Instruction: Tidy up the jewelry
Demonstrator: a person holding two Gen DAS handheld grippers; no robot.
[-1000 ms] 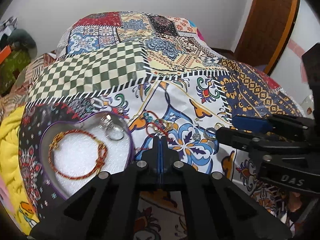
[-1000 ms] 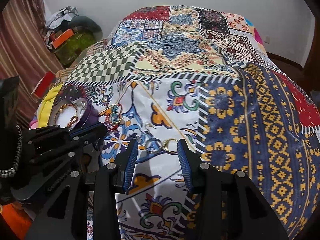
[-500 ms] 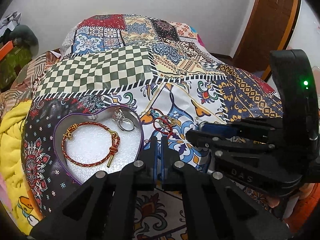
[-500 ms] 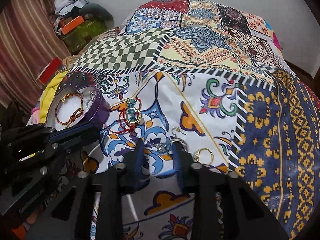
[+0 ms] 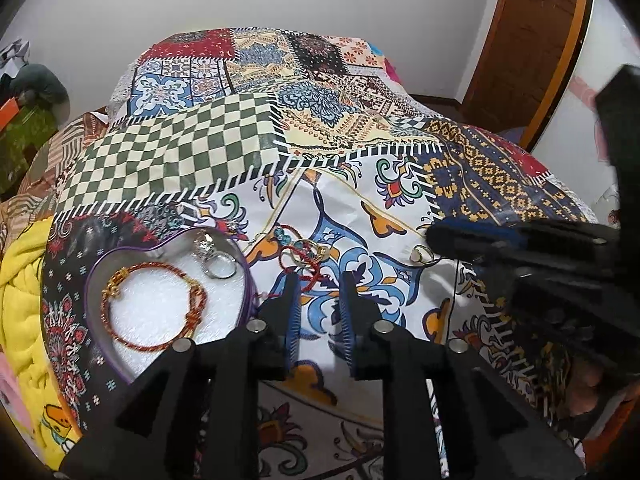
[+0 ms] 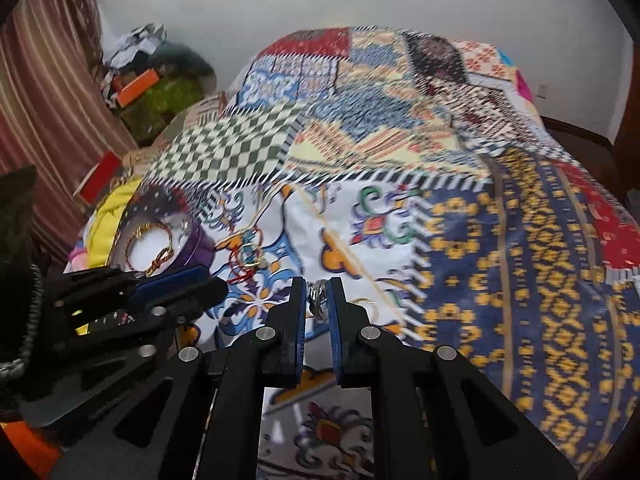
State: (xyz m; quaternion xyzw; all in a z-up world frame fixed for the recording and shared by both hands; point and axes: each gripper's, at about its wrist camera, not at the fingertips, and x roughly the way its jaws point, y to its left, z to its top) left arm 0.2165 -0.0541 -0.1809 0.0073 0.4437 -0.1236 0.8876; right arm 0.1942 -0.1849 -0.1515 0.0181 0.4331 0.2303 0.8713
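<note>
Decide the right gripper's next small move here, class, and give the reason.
Probably carry the silver ring across to the heart-shaped tin. The right gripper is shut on it, clear of the bedspread, and the tin already holds a red cord bracelet and another ring. The left gripper, jaws opening and empty, sits beside the tin.

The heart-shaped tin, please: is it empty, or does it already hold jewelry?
Not empty: heart-shaped tin holds a red bracelet and silver ring.

free: quilt (image 5: 492,184) beyond jewelry | blocked: heart tin (image 5: 244,280) left; right tool (image 5: 434,236) beside red cords (image 5: 304,256)
</note>
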